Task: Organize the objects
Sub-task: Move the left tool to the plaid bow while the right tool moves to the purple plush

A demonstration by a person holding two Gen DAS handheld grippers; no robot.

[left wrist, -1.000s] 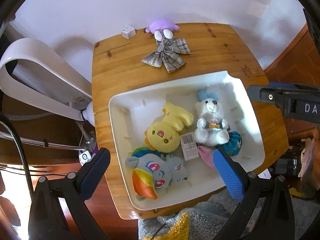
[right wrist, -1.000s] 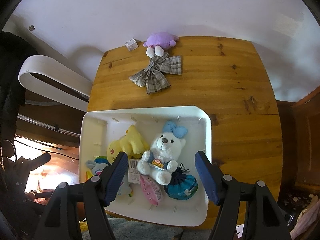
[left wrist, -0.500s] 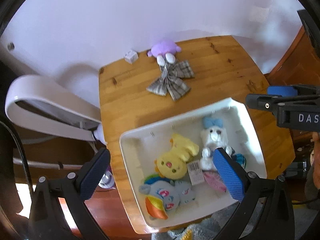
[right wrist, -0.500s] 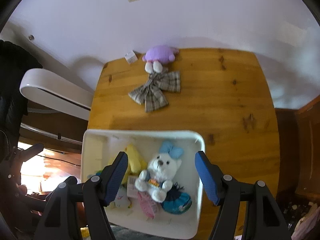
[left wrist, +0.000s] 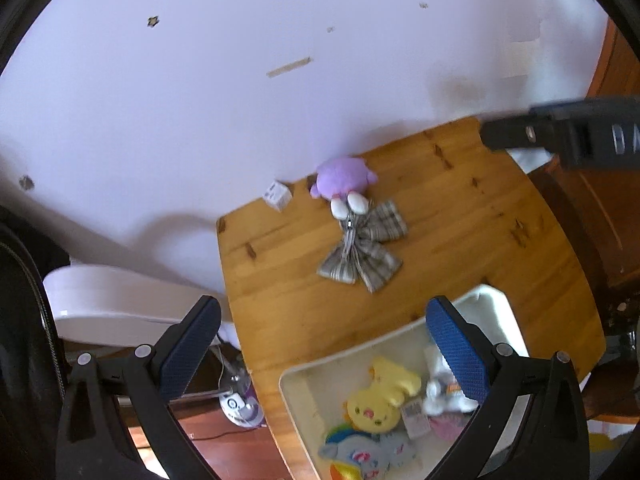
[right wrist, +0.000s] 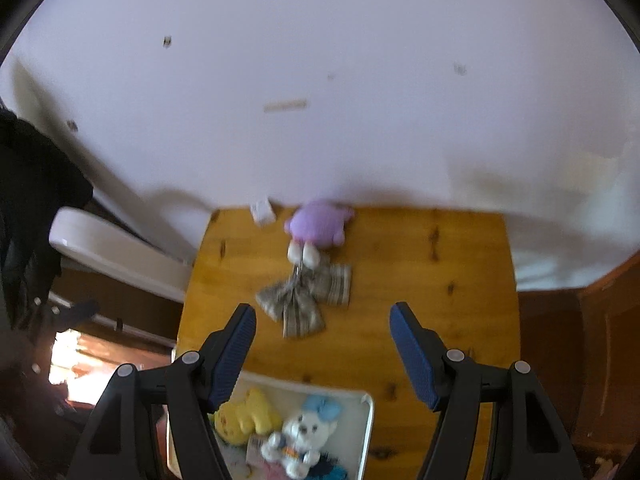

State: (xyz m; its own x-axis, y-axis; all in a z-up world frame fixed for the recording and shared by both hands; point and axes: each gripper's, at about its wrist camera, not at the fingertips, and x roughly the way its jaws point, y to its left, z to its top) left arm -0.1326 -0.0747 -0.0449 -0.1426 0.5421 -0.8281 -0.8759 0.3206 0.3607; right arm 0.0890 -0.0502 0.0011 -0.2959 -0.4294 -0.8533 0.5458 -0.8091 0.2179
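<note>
White wall backs a wooden surface (right wrist: 420, 288). White bin (left wrist: 312, 412) sits at the near edge, holding a yellow plush (left wrist: 378, 400), a white bear (right wrist: 298, 434) with blue bow, a grey-blue plush (left wrist: 368, 450) and smaller soft items. Outside the bin: purple plush (right wrist: 318, 224) at the far edge against the wall, plaid bow (right wrist: 306, 300) touching its feet, small white cube (left wrist: 277, 195) just beside it toward the far left corner.

Left gripper (left wrist: 322, 354): jaws spread wide, nothing between them. Right gripper (right wrist: 323, 354): jaws likewise released and empty, roughly lined up on the plaid bow, above the surface.

Judged step: reach for a remaining loose item, bin largely filled. Next move calls for lowering over bow or purple plush and closing on the soft fabric. They touch, so lifting one may drag the other.
</note>
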